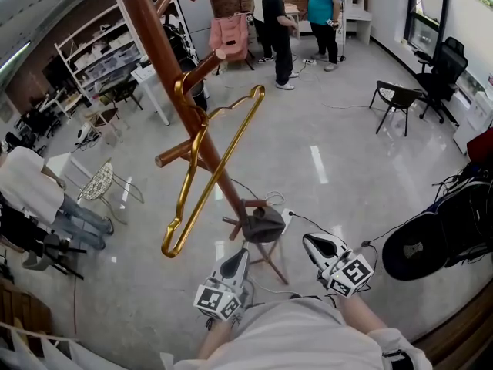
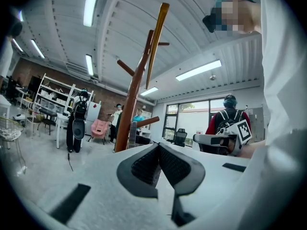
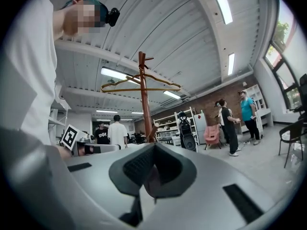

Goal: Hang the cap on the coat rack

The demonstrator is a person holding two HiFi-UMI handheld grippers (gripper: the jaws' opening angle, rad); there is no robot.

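A brown wooden coat rack point(image 1: 173, 75) rises from its foot near my grippers, and a gold hanger point(image 1: 208, 172) hangs from one of its pegs. A dark grey cap point(image 1: 263, 223) rests on a low peg close to the rack's foot. My left gripper point(image 1: 240, 254) is held low just below the cap, its jaws shut and empty. My right gripper point(image 1: 310, 242) sits to the right of the cap, also shut on nothing. The left gripper view shows its closed jaws point(image 2: 158, 147) pointing at the rack point(image 2: 132, 109). In the right gripper view the shut jaws point(image 3: 152, 147) face the rack point(image 3: 144, 99) and hanger point(image 3: 141, 86).
Two people point(image 1: 277, 29) stand at the back beside a pink chair point(image 1: 229, 37). A black chair point(image 1: 397, 99) is at the right, and a black bag point(image 1: 431, 241) lies near my right side. A seated person point(image 1: 31, 191) and a round white table point(image 1: 96, 182) are on the left.
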